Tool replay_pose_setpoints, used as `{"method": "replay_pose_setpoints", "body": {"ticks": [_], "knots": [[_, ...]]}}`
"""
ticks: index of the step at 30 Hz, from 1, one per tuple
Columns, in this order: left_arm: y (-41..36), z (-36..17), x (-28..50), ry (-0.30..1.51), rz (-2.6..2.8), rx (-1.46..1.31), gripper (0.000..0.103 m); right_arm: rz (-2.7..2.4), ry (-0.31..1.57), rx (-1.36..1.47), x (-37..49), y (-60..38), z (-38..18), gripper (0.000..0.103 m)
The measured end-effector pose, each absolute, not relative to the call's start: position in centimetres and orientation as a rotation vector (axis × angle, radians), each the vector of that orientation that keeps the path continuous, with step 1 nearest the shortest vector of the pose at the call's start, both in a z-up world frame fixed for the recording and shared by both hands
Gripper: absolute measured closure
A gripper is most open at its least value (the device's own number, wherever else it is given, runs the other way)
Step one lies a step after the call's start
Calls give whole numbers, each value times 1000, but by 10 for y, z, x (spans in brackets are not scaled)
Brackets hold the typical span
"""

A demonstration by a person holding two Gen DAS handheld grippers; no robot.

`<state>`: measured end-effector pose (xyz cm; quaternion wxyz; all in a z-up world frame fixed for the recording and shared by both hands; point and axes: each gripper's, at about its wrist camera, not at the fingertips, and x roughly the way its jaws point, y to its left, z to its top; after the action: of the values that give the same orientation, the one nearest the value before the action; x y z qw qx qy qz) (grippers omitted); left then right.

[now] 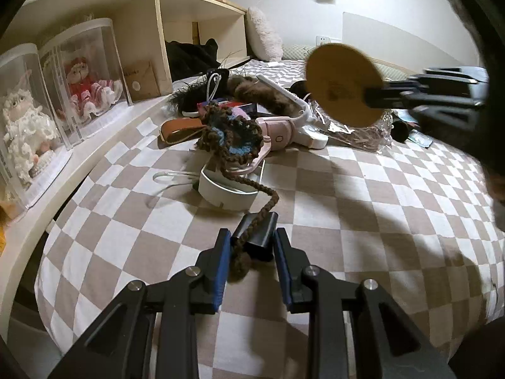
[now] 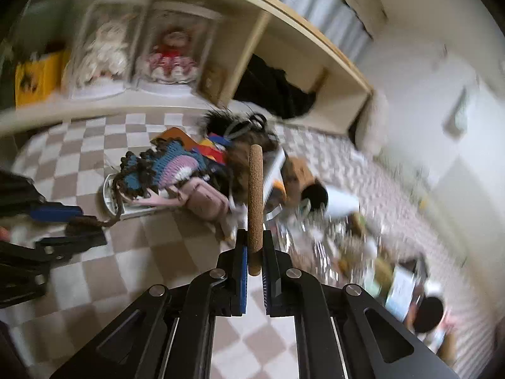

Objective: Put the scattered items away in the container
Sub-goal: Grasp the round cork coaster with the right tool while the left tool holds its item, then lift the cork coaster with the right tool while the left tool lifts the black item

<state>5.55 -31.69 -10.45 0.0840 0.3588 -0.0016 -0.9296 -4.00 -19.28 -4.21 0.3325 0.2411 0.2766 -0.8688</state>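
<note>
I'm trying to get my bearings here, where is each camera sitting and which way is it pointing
Left wrist: on the left gripper, angled down across the checkered bedspread toward the clutter and shelf; its fingers clamp a black cylinder and a brown braided cord.
Right wrist: on the right gripper, aimed at the same pile; its fingers pinch a cork coaster edge-on.
Shared: the crocheted pouch; each sees the other gripper.

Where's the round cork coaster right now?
The cork coaster is clamped edge-on in the right gripper, raised above the checkered bedspread beside the clutter pile.
</note>
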Motion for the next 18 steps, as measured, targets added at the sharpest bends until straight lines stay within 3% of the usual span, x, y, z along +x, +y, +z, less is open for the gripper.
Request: {"method": "replay_pose_setpoints", "body": {"ticks": [14, 18], "knots": [[-319, -111, 37, -31, -2732, 1105, 71, -2045, 135, 1201, -68, -94, -47, 95], [-319, -110, 39, -12, -2737, 1116, 75, -1999, -22, 1280, -81, -76, -59, 95]]}}
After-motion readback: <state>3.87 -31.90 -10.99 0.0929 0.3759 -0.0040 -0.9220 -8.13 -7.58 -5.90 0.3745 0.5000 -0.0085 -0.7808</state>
